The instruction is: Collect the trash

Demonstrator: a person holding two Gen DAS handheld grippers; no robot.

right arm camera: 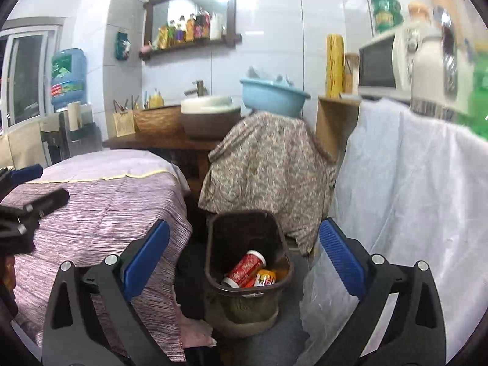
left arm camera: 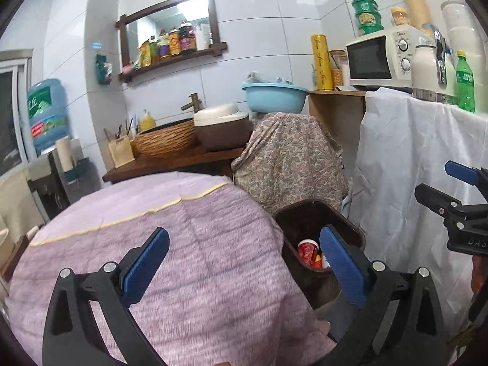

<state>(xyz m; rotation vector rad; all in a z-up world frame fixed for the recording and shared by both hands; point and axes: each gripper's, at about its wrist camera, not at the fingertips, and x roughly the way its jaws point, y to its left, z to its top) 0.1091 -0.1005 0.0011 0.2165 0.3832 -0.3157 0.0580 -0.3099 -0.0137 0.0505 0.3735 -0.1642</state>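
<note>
Both the left gripper (left arm camera: 244, 271) and right gripper (right arm camera: 244, 259) gape wide, holding nothing. The red printed paper cup (right arm camera: 245, 267) and small yellow can (right arm camera: 264, 277) lie in the dark plastic bin (right arm camera: 213, 244) on the floor between the lilac-covered table, left, and white sheet, right; both look light and crushable, best pinched gently across their sides.

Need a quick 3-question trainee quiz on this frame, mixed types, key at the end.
1. True or false: the bin on the floor is empty.
2. Multiple choice: the blue basin rests on A) the microwave B) a patterned cloth C) the purple blanket.
3. Fill in: the jaws of the left gripper and right gripper both stand ____, with nothing held.

Key: 1 false, a red cup and an orange can lie inside; 2 B; 3 open.
</note>
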